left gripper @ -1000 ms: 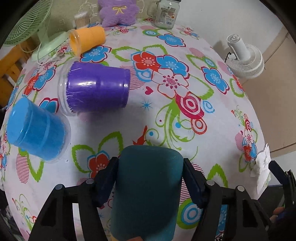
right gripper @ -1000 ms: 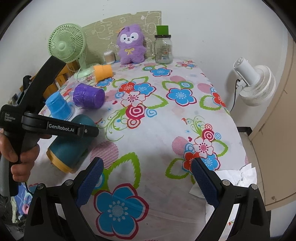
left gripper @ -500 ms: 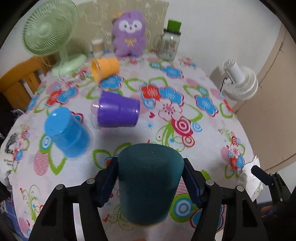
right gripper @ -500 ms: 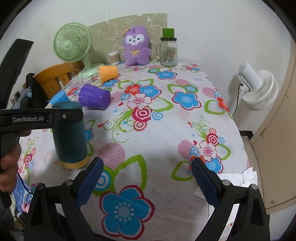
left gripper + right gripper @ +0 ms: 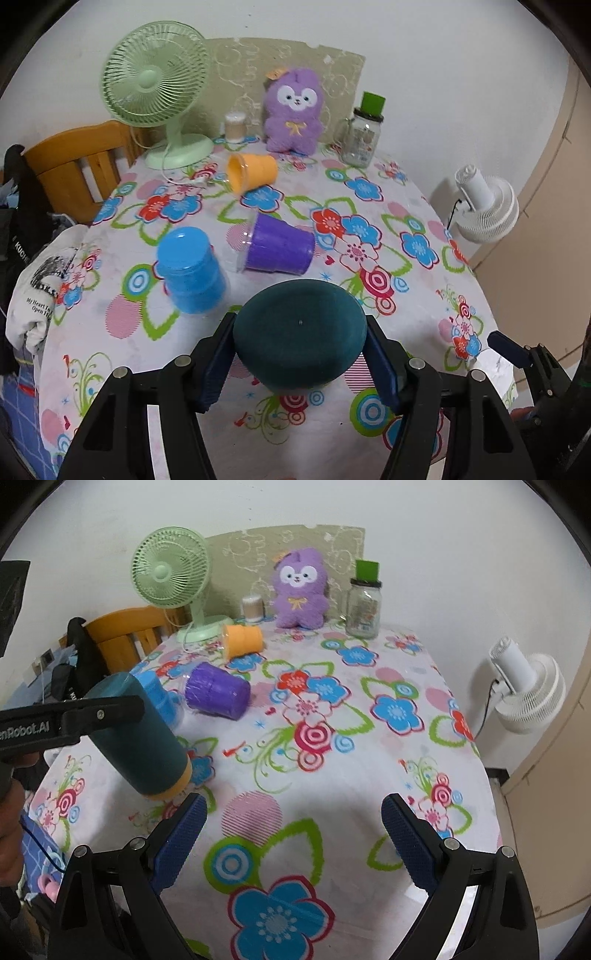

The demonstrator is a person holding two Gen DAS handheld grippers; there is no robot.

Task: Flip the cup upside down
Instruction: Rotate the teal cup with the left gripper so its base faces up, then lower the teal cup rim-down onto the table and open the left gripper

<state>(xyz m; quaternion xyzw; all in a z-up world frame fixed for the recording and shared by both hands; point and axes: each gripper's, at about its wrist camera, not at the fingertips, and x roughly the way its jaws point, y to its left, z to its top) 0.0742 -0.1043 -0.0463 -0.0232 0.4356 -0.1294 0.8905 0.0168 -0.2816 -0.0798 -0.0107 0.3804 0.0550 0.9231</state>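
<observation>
My left gripper [image 5: 300,363] is shut on a dark teal cup [image 5: 300,334] with a yellow rim. In the right wrist view the teal cup [image 5: 142,738] is tilted, base up and rim down toward the floral tablecloth [image 5: 332,775], just above it at the table's left front. My right gripper [image 5: 293,843] is open and empty above the table's front edge. A blue cup [image 5: 190,273] stands upside down. A purple cup [image 5: 277,249] and an orange cup [image 5: 253,171] lie on their sides.
At the back stand a green fan [image 5: 159,92], a purple plush toy [image 5: 293,114], a glass jar with a green lid [image 5: 362,133] and a small container [image 5: 234,127]. A wooden chair [image 5: 74,158] is at the left, a white fan [image 5: 484,203] off the right edge.
My left gripper has turned the teal cup from lying on its side to base up, rim down, then tilted it further. The right gripper has stayed open and nearly still.
</observation>
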